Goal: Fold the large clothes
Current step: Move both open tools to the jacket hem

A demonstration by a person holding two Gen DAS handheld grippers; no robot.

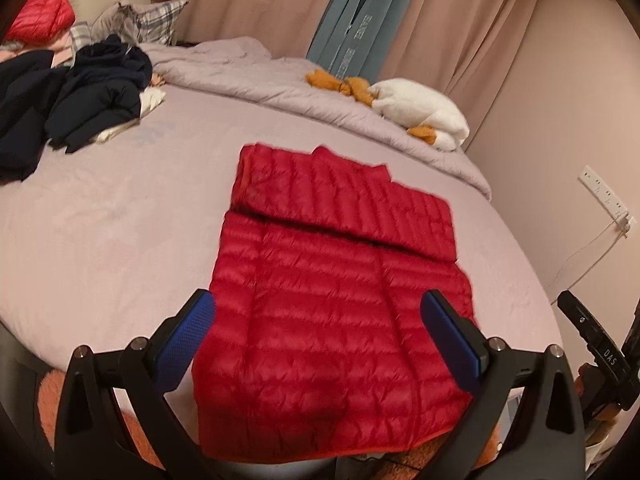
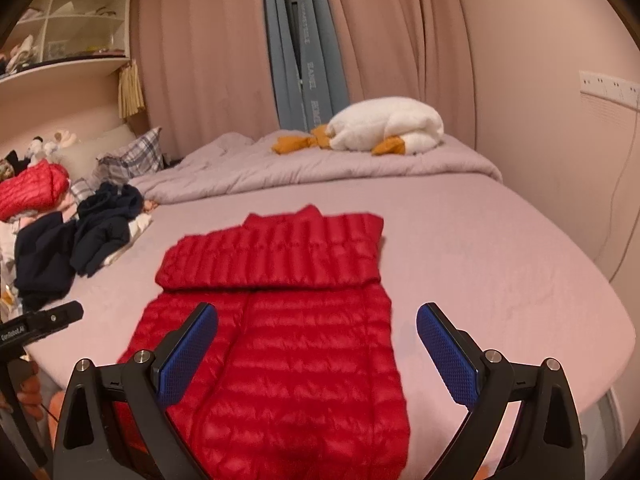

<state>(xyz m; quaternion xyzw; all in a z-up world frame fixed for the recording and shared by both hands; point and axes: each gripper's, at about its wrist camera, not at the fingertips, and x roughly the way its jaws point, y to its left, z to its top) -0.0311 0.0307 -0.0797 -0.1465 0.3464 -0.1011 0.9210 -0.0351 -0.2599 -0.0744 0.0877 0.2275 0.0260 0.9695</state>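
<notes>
A red quilted puffer jacket (image 1: 328, 312) lies flat on the pale lilac bed sheet (image 1: 100, 240), its sleeves folded across the upper part as a band (image 1: 344, 204). The hem hangs at the near bed edge. It also shows in the right wrist view (image 2: 280, 344). My left gripper (image 1: 318, 320) is open and empty, hovering above the jacket's lower half. My right gripper (image 2: 318, 332) is open and empty, above the jacket's lower right part. The left gripper's body shows at the left edge of the right wrist view (image 2: 40, 324).
A heap of dark navy clothes (image 1: 80, 108) and another red jacket (image 1: 40, 12) lie at the far left of the bed. A bunched duvet (image 1: 280, 84) and a white plush goose (image 1: 420, 108) lie at the back. A wall with a socket strip (image 1: 606, 196) stands at the right.
</notes>
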